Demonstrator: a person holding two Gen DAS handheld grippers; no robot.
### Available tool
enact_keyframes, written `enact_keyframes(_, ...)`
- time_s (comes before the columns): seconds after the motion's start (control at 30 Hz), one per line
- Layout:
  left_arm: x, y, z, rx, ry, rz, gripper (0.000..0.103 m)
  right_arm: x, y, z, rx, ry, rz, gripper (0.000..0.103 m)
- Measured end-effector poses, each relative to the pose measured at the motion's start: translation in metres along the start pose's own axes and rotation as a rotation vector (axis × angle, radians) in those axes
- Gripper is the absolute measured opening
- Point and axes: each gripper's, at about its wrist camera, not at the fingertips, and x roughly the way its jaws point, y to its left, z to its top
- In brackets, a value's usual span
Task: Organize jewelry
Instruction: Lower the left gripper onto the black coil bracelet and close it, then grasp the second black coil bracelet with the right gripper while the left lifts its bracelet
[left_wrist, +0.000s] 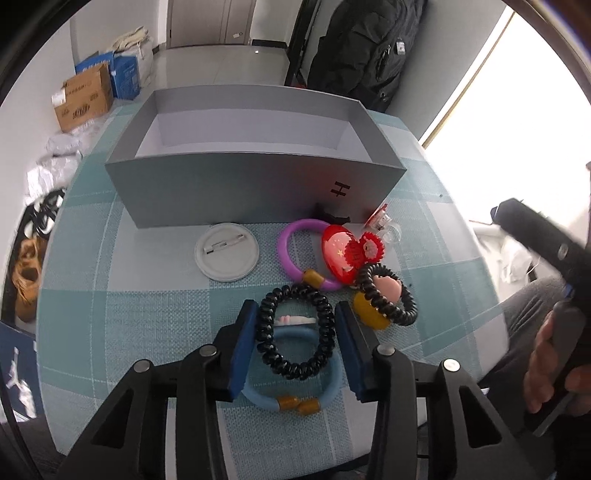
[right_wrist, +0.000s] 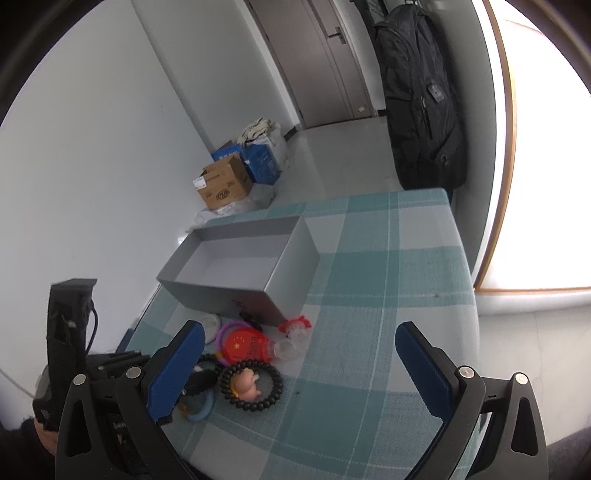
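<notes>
On the checked surface (left_wrist: 110, 295), a round white pin badge (left_wrist: 226, 252) lies at the left, just before the open grey box (left_wrist: 221, 192). The left tongs (left_wrist: 295, 325) pinch a black spiral hair tie (left_wrist: 295, 332) that lies over a blue bracelet (left_wrist: 258, 400). Further right sit a purple bracelet (left_wrist: 286, 254), a red heart-shaped piece (left_wrist: 338, 254) and a second black spiral hair tie (left_wrist: 388, 295) with a pink charm. The right tongs (right_wrist: 299, 369) hang spread above the surface, holding nothing.
</notes>
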Motion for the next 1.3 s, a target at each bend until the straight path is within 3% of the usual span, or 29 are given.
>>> enact_keyframes(0.4, -0.036, 0.024, 0.005, -0.128, -0.114, -0.118, 0.037, 0.036, 0.015, -0.027, 0.003, 0.21, 0.12, 0.103)
enact_keyframes(0.73, -0.045, 0.033, 0.009, -0.171, -0.158, -0.152, 0.037, 0.055, 0.03, -0.034, -0.032, 0.257, 0.108, 0.092)
enact_keyframes(0.8, -0.044, 0.032, 0.008, -0.169, -0.161, -0.154, 0.037, 0.056, 0.03, -0.034, -0.03, 0.252, 0.097, 0.086)
enact_keyframes(0.93, -0.046, 0.034, 0.008, -0.169, -0.163, -0.162, 0.037, 0.061, 0.033, -0.031, -0.067, 0.248, 0.048, 0.06)
enact_keyframes(1.0, -0.045, 0.034, 0.009, -0.166, -0.161, -0.161, 0.037, 0.062, 0.04, -0.033, -0.12, 0.249, 0.017, 0.052)
enact_keyframes(1.1, -0.046, 0.034, 0.009, -0.165, -0.159, -0.166, 0.037, 0.062, 0.046, -0.036, -0.161, 0.253, 0.006, 0.048)
enact_keyframes(1.3, -0.044, 0.033, 0.009, -0.163, -0.153, -0.166, 0.037, 0.053, 0.04, -0.032, -0.121, 0.234, 0.036, 0.045)
